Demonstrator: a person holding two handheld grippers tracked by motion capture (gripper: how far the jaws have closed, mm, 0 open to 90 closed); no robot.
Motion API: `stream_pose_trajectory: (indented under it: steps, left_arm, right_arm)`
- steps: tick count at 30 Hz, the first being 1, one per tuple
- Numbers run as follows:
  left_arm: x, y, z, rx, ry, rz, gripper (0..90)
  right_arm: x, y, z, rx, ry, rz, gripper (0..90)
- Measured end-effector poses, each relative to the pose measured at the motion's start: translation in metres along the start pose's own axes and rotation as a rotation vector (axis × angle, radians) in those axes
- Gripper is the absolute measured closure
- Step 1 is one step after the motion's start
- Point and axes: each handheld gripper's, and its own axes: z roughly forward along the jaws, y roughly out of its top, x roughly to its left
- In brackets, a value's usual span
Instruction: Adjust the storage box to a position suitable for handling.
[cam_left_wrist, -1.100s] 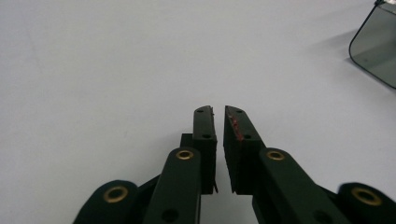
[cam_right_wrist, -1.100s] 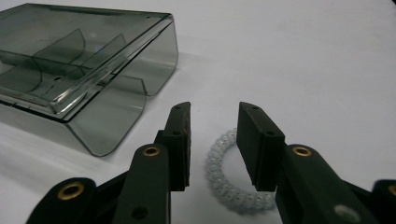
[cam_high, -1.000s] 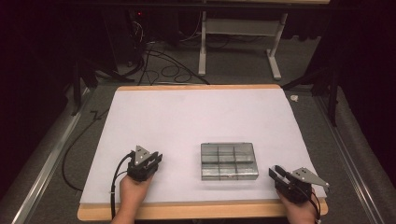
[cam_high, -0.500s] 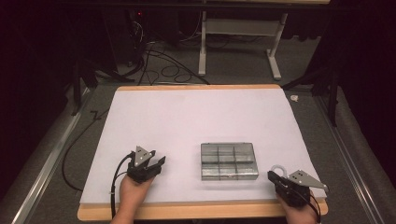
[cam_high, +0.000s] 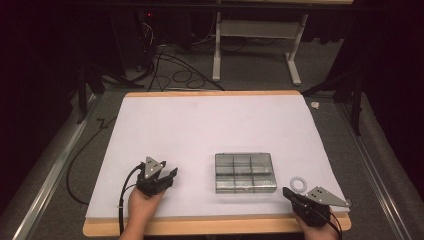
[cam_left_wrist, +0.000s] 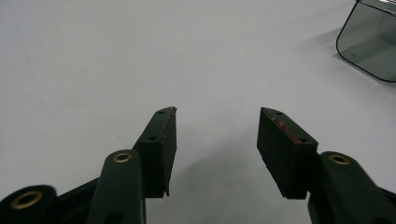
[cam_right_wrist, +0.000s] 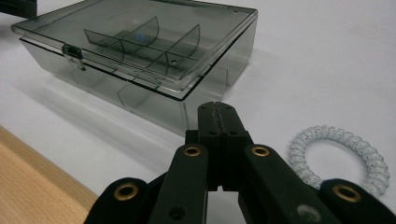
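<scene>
A smoky clear compartment box (cam_high: 245, 172) with its lid closed lies on the white mat (cam_high: 210, 125), right of the middle; its latch side faces the right gripper view (cam_right_wrist: 140, 46). A pale coiled hair tie (cam_high: 299, 183) (cam_right_wrist: 341, 158) lies flat just right of the box. My right gripper (cam_high: 288, 192) (cam_right_wrist: 215, 108) is shut on nothing, its tips near the box's front right corner with the tie beside them. My left gripper (cam_high: 171, 176) (cam_left_wrist: 217, 114) rests left of the box; its jaws have just been opening and stand open, with bare mat between them.
The box's corner (cam_left_wrist: 369, 42) is at the upper right of the left gripper view. A wooden table edge (cam_high: 215, 226) runs along the front. Beyond the table are cables (cam_high: 175, 75) and a white frame's legs (cam_high: 295, 65) on the floor.
The left gripper's jaws have spread wider. The right gripper's jaws have closed together and it has drawn back slightly toward the front edge, with the hair tie lying beside it.
</scene>
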Motion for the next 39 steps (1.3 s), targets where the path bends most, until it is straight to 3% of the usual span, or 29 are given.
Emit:
stream_pose_trajectory:
  steps: [39]
  left_arm:
    - [-0.0004, -0.0006, 0.0005, 0.003, 0.004, 0.007, 48.4]
  right_arm:
    - [0.0077, 0.0039, 0.0092, 0.0, 0.042, -0.015, 90.0]
